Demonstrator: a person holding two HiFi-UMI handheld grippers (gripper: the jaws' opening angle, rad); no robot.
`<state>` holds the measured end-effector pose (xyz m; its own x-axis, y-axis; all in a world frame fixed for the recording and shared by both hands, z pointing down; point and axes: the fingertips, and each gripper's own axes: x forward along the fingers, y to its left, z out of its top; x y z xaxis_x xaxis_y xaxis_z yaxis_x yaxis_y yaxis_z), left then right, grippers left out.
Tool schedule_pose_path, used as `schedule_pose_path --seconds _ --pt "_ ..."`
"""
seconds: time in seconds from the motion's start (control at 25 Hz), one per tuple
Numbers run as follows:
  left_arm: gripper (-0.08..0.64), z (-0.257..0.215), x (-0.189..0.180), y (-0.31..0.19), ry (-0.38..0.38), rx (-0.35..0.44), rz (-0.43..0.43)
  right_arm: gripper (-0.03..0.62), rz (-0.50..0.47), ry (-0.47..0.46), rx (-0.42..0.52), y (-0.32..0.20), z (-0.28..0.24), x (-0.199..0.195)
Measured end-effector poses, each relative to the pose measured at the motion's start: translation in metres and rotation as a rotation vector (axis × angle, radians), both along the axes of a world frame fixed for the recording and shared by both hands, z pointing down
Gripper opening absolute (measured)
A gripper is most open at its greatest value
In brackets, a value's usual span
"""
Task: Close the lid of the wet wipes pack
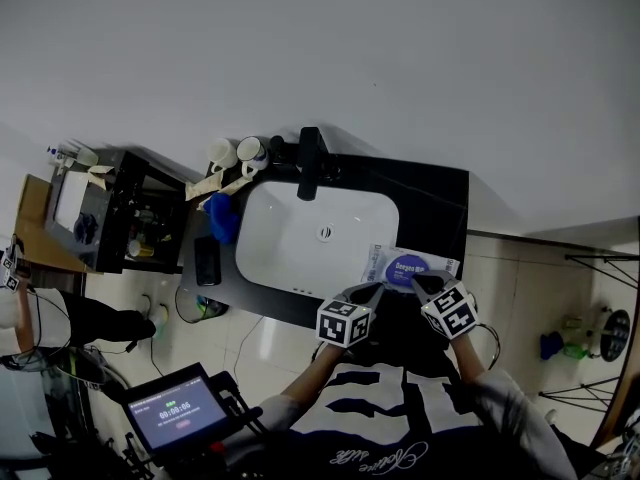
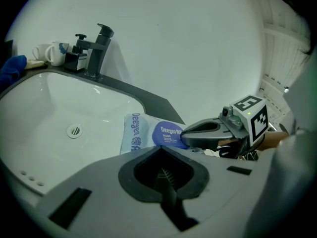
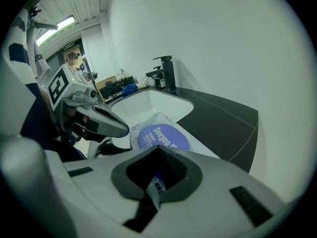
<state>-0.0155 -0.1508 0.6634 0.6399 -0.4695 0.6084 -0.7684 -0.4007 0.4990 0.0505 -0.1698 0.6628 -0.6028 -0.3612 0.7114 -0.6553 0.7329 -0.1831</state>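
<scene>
Counter (image 1: 440, 203) w/ wipes pack (image 1: 408, 267)

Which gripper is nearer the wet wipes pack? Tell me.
Right. The right gripper reaches over the wet wipes pack, at its lid; the left gripper sits just off its left end.

White wall (image 1: 400, 58) behind dark counter (image 1: 440, 208) holding a white sink (image 1: 300, 238).
</scene>
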Motion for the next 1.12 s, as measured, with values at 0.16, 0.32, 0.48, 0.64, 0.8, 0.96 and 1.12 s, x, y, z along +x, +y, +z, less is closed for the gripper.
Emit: schedule_pose_path --seconds 0.16,0.32,0.48,0.64,0.8,0.96,1.12 --pt "-0.002 -0.009 -0.004 0.005 0.01 0.007 0.019 -0.002 0.012 0.034 0.03 0.0 -0.003 -0.002" --pt "-0.002 -0.009 -0.005 0.002 0.026 0.044 0.031 -0.002 0.11 0.009 0.074 -0.003 -0.005 0.002" --pt "-0.002 -0.035 -0.012 0.014 0.06 0.088 0.041 -0.002 0.24 -0.117 0.09 0.013 -0.038 -0.001" --pt "-0.002 -0.063 -0.022 0.031 0.109 0.141 0.045 -0.002 0.354 -0.19 0.131 0.034 -0.065 -0.005" --pt "-0.002 -0.073 -0.037 0.048 0.167 0.168 0.035 -0.002 0.429 -0.257 0.174 0.055 -0.075 -0.021" --pt "-0.002 -0.096 -0.037 0.104 0.216 0.186 0.068 -0.002 0.504 -0.324 0.205 0.119 -0.106 -0.024" --pt "-0.002 -0.093 -0.039 0.138 0.221 0.176 0.101 -0.002 0.537 -0.349 0.202 0.159 -0.11 -0.031"
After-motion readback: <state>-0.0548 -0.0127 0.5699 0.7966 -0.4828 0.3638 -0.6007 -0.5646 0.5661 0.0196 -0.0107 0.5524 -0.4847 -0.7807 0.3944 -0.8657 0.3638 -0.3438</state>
